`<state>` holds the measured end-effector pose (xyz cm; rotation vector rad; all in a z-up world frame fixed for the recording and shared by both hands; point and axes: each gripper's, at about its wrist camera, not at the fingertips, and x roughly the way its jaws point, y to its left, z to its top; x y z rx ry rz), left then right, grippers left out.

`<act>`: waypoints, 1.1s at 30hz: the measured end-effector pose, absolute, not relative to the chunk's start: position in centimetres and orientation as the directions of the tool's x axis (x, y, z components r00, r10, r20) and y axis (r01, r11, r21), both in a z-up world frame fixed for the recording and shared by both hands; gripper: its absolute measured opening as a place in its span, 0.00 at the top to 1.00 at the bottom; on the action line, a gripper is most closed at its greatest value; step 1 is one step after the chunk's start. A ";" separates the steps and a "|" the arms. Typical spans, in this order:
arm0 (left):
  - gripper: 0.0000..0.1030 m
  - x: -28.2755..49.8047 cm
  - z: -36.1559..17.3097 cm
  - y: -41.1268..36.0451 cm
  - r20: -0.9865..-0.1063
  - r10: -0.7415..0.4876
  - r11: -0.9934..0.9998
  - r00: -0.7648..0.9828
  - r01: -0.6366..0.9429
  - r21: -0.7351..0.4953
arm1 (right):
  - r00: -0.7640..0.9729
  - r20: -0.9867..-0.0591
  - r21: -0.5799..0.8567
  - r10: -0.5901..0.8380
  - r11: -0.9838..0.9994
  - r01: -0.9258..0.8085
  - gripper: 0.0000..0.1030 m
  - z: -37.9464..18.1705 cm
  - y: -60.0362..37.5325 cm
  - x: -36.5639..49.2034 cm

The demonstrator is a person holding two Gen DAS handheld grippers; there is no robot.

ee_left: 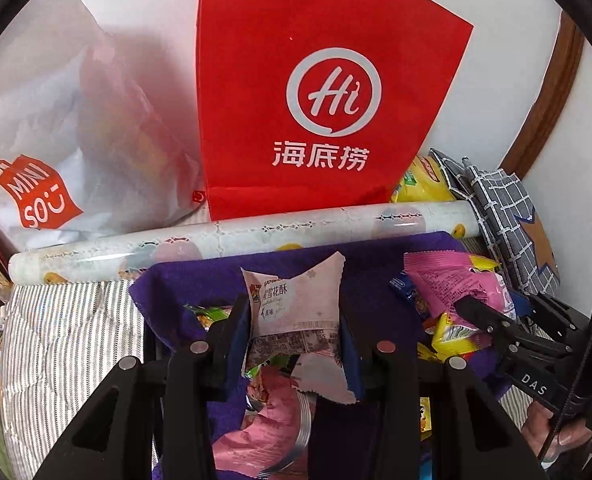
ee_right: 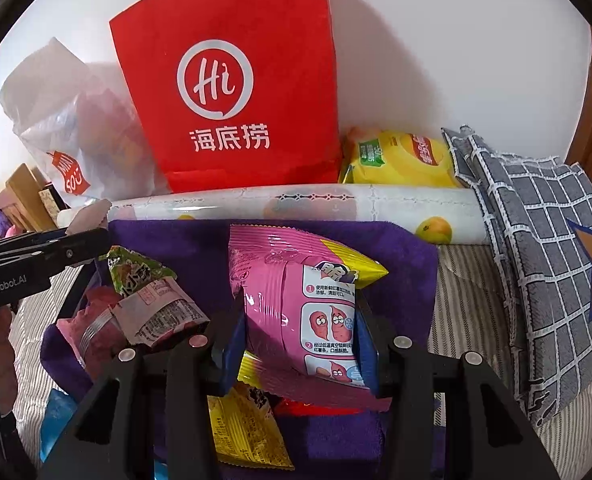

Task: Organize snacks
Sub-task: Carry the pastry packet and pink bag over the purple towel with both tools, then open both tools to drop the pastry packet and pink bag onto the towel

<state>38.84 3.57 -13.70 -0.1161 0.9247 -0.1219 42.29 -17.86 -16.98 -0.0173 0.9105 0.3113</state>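
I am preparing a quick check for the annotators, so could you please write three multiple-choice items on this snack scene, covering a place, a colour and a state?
1. Where does the patterned roll lie?
A. In front of the red paper bag
B. Inside the red paper bag
C. On top of the checked cloth

2. What colour is the towel under the snacks?
A. Green
B. Purple
C. White

3. What is the left gripper doing?
A. Hanging open over nothing
B. Shut on a yellow packet
C. Shut on a pale pink packet

Answers:
1 A, the roll runs across the bag's base, on the near side.
2 B, purple fabric shows around the packets in both views.
3 C, the blue-padded jaws press the pale pink packet from both sides, while the right gripper clamps a bright pink packet.
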 end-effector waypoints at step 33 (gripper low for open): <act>0.49 39.6 -15.8 1.7 -0.854 -0.170 0.985 0.491 0.113 -0.131 | 0.574 -0.764 0.152 0.296 0.946 -0.285 0.48 -16.2 -18.1 41.7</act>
